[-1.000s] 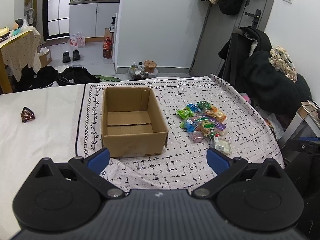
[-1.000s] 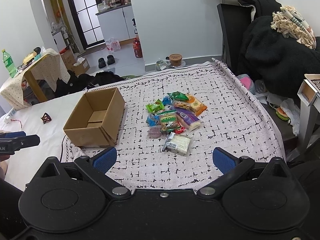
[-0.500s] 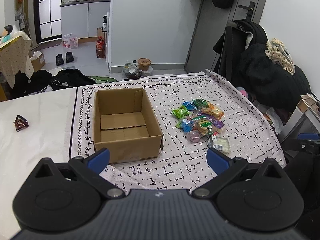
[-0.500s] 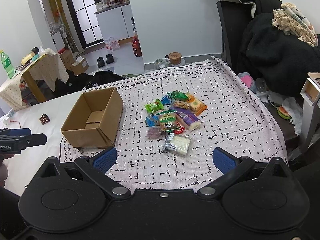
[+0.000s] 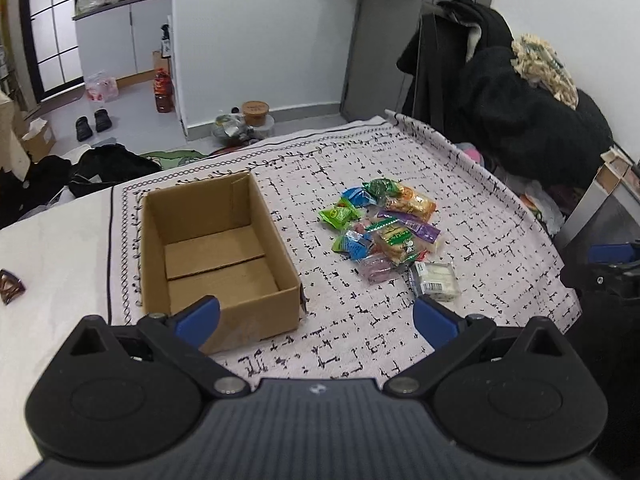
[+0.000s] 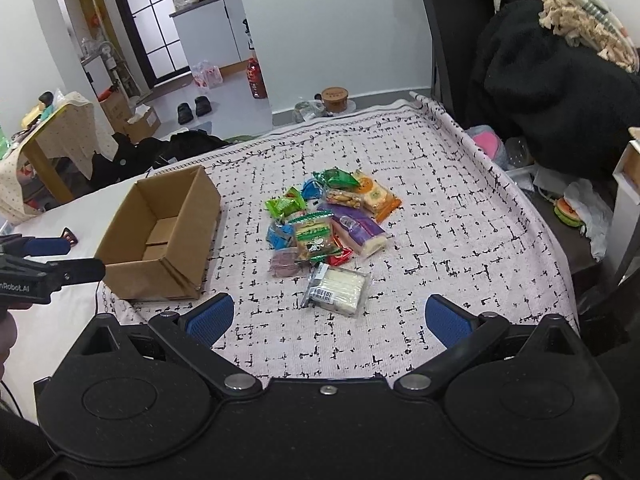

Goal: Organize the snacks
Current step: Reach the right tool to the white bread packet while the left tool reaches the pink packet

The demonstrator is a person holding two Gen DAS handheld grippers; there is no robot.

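An open, empty cardboard box (image 5: 216, 248) (image 6: 160, 236) sits on the patterned tablecloth (image 5: 400, 328). A pile of several wrapped snacks (image 5: 384, 228) (image 6: 328, 216) lies to its right, with a clear white pack (image 5: 434, 278) (image 6: 338, 290) nearest me. My left gripper (image 5: 316, 316) is open and empty, held above the table's near edge in front of the box. My right gripper (image 6: 326, 316) is open and empty, just short of the white pack. The left gripper also shows at the left edge of the right wrist view (image 6: 52, 268).
A small dark object (image 5: 10, 286) lies on the plain white cloth at far left. A chair with black coats (image 6: 560, 80) stands right of the table. Bags, shoes and bottles lie on the floor beyond the far edge.
Both grippers have moved forward over the table; the box and snacks look larger and nearer. The left view has turned right. Both stay open and empty.
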